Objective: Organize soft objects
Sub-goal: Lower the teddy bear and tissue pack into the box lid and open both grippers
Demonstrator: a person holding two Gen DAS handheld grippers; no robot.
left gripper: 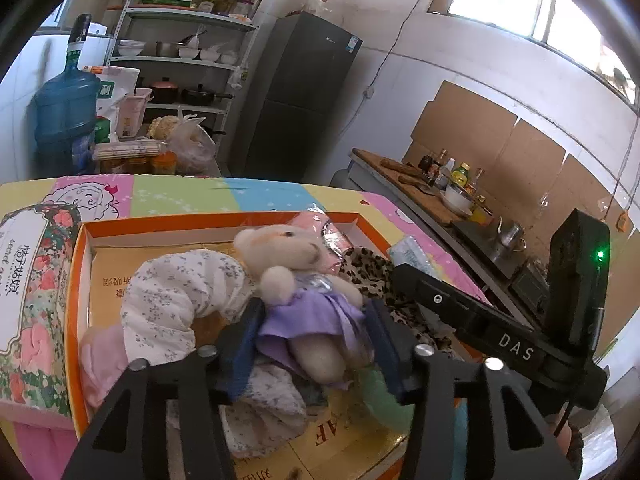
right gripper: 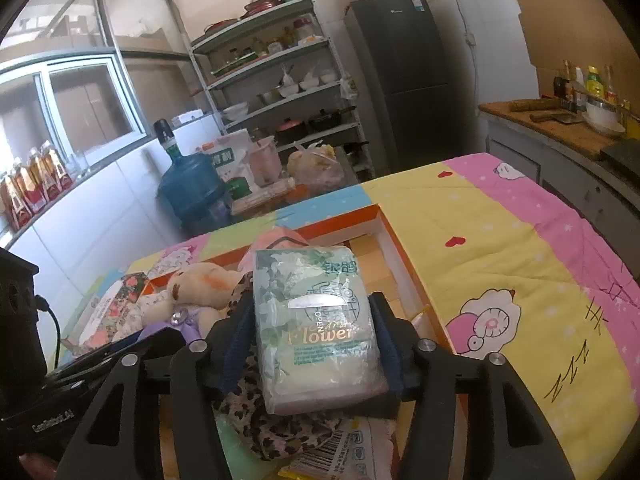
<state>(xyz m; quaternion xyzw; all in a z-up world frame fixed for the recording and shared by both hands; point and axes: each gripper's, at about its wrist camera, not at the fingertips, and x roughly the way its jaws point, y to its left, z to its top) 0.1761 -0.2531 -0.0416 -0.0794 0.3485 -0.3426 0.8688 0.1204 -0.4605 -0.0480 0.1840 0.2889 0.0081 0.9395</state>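
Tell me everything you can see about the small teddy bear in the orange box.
The teddy bear is cream plush with dark eyes, wearing a shiny purple dress. It lies on its back in the orange box, head toward the far wall, on a floral cloth and beside a leopard-print cloth. The left gripper straddles its legs, jaws parted with no clear squeeze.

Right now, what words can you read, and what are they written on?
"Flower" and "OPEN": tissue pack.
"DAS": right hand-held gripper.
"secret": flowery box; its Chinese characters I cannot read surely.
"zzz": cartoon bedsheet.
Print on the orange box floor and the gripper label in the right view: too blurred.
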